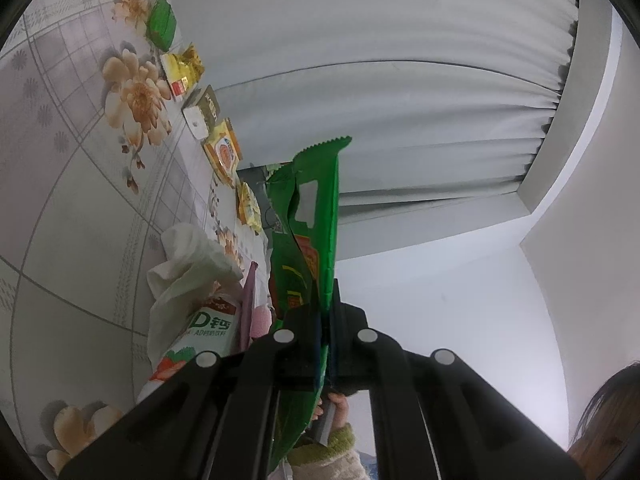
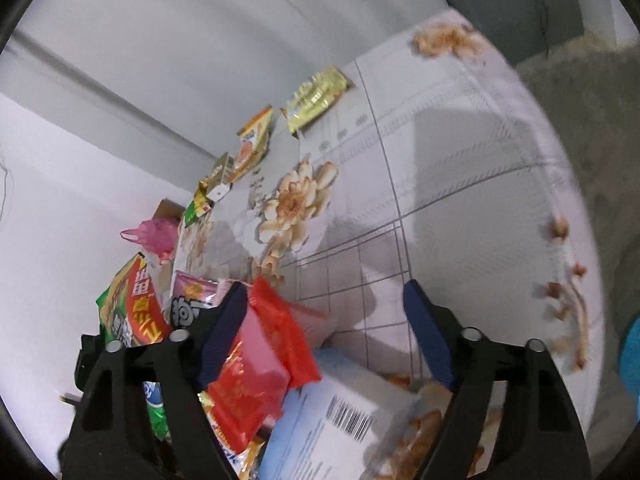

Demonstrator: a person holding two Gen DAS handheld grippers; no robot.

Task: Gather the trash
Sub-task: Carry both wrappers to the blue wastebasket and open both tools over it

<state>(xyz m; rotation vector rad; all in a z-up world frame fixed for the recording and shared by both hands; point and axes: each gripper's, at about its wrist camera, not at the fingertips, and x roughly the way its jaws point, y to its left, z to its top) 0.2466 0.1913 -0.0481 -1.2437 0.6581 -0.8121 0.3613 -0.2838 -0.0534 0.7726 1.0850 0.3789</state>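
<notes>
In the left wrist view my left gripper (image 1: 326,312) is shut on a green snack bag (image 1: 316,208), which stands up out of the jaws with its serrated end on top. My right gripper (image 2: 326,292) stands open above a heap of trash. A red wrapper (image 2: 276,332) lies against its left blue pad (image 2: 224,328), and the right pad is well clear of it. A white box with a barcode (image 2: 344,412) and a green and red bag (image 2: 132,308) lie in the heap too. Loose on the flowered tablecloth (image 2: 440,184) are a yellow wrapper (image 2: 316,96) and an orange packet (image 2: 254,140).
A row of wrappers runs along the table's far edge: a green packet (image 1: 162,22), a yellow one (image 1: 184,70), a small box (image 1: 202,114), an orange packet (image 1: 224,152). A white tissue (image 1: 188,264) and a milk-drink bottle (image 1: 200,332) stand near. A pink bag (image 2: 154,232) sits behind the heap. A sleeved hand (image 1: 338,412) shows below.
</notes>
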